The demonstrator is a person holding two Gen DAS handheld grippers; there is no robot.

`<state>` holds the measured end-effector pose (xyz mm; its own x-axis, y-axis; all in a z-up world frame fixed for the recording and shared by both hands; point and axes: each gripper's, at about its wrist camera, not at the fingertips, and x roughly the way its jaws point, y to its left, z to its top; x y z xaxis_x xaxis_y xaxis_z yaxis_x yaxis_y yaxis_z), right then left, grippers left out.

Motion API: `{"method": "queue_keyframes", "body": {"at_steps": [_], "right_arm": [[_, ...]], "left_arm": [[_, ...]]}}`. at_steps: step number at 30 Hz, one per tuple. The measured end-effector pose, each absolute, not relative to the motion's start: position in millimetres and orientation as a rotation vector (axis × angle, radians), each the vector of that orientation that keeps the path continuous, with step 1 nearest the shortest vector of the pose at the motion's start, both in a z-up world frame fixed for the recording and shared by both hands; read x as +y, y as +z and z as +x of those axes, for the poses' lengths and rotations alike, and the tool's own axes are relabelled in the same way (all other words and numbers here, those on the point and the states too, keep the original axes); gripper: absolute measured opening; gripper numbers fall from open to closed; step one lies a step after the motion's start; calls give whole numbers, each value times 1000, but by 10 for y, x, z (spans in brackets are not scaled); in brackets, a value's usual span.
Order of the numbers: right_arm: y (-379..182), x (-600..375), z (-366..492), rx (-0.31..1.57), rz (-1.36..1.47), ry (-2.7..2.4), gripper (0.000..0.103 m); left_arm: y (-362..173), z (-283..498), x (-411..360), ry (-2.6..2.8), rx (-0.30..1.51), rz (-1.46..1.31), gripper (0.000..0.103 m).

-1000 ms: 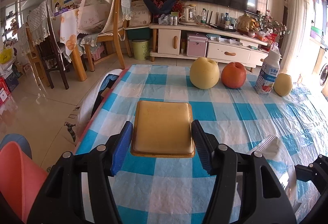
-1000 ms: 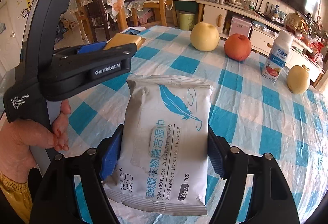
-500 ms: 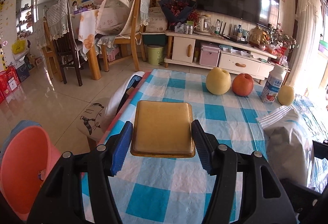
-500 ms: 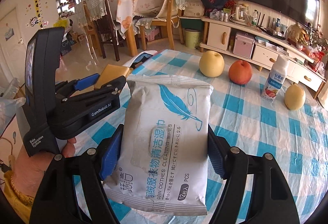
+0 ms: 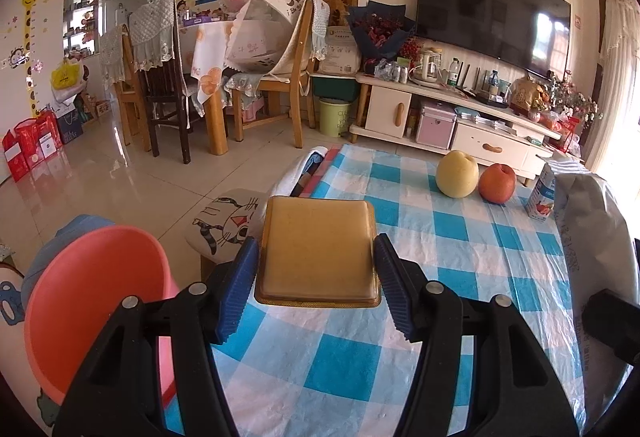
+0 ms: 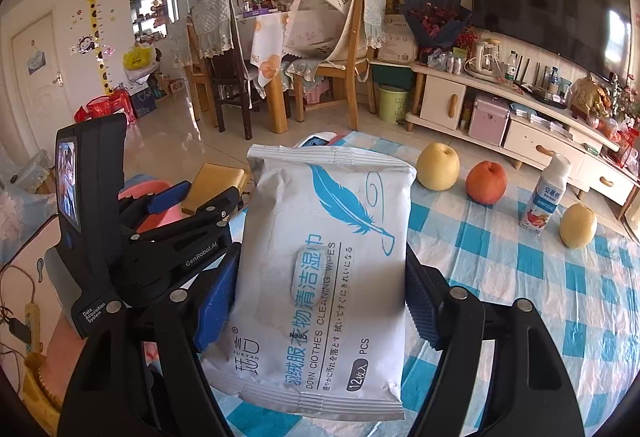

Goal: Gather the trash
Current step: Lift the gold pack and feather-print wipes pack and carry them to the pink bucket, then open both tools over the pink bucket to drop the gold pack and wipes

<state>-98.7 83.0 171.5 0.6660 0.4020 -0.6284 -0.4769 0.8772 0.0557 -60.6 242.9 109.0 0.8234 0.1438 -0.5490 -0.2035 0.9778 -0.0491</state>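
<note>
The left gripper (image 5: pixel 316 277) is clamped on a flat, square tan tray (image 5: pixel 318 251) with rounded corners and a thin flanged rim; its surface looks smooth and slightly glossy, like moulded plastic. The ribbed blue pads (image 5: pixel 240 285) press its left and right edges, and the tray is held clear above the near left edge of the desk (image 5: pixel 440 237). The desk wears a thin, crinkly plastic cloth in blue and white checks. Low at the left stands a smooth, round coral-pink bin (image 5: pixel 92 301), open-mouthed, on the floor beside the desk.

The right gripper (image 6: pixel 320 301) is closed on a soft white wipes pack (image 6: pixel 324 277), a pillow-shaped pouch with crimped ends, a blue feather print and a resealable flap on its face. Its blue pads (image 6: pixel 214 305) bear on the pack's long sides, the jaws standing fairly wide, and the pack is lifted off the cloth, its far end tipped upward.

In the right wrist view the left gripper (image 6: pixel 208 193) sits to the left and a little farther off, angled downward, with the tray over the pink bin's side of the desk.

Farther along the desk lie a yellow pear (image 6: pixel 438 167), a red apple (image 6: pixel 486 183), a small white drink bottle (image 6: pixel 544 197) standing upright, and a second yellow fruit (image 6: pixel 578 227).
</note>
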Motion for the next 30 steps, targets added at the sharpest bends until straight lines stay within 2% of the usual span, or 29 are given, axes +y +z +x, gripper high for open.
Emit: {"method": "queue_keyframes", "body": {"at_steps": [9,20,30], "right_arm": [[1885,1226,-1108,654,-148,555,74],[1946,2053,-1134,662,-198,661,74],[1794,3014,-1025,722,-193,798,74]], "left_arm": [[1209,-811,2784,244,535,-160,60],[1289,-1075,3585,362,501,-260,60],[980,-1268,4541,489,546,-439,60]]}}
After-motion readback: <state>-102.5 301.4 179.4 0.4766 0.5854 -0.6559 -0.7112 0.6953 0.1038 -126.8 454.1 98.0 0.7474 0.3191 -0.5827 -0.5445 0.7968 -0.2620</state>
